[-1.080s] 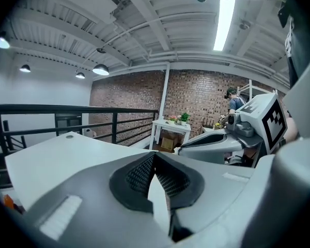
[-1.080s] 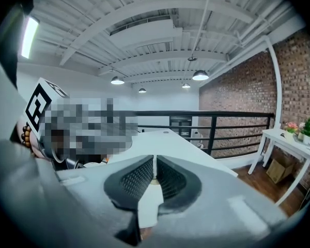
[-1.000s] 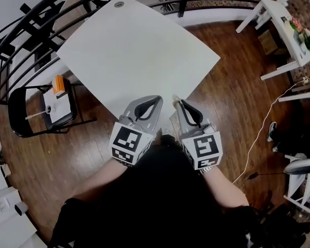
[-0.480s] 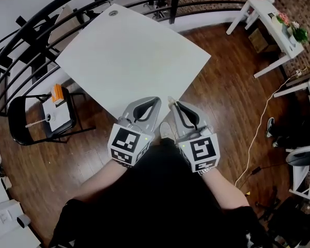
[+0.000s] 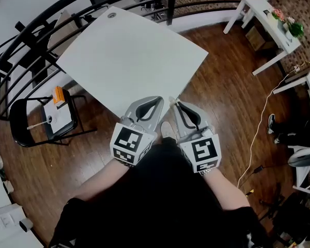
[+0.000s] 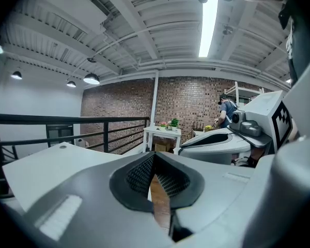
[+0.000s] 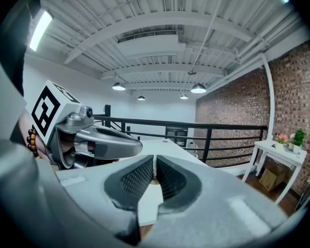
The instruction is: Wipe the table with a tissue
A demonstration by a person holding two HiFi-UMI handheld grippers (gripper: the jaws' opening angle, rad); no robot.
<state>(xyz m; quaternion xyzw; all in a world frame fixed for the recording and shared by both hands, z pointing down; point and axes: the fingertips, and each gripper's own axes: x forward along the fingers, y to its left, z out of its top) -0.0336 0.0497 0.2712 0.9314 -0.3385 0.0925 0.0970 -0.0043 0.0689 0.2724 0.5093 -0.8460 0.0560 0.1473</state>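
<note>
While both grippers hang at the counter's near corner, the head view lists: white counter (image 5: pixel 129 61) bare, no tissue seen; left gripper (image 5: pixel 158 100) and right gripper (image 5: pixel 174 103) side by side.

Left gripper view: jaws clenched together, nothing between.

Right gripper view: jaws likewise pressed together, empty, counter beyond.

Stage: fits tissue yet to be fetched, or wiping finished; any further wiping needs a tissue gripped.

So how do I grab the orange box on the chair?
Probably pinch the orange box across its two long sides, near the middle, coming straight down from above. It seems to lie flat on the chair with its top bare, and that way it is narrowest.
</note>
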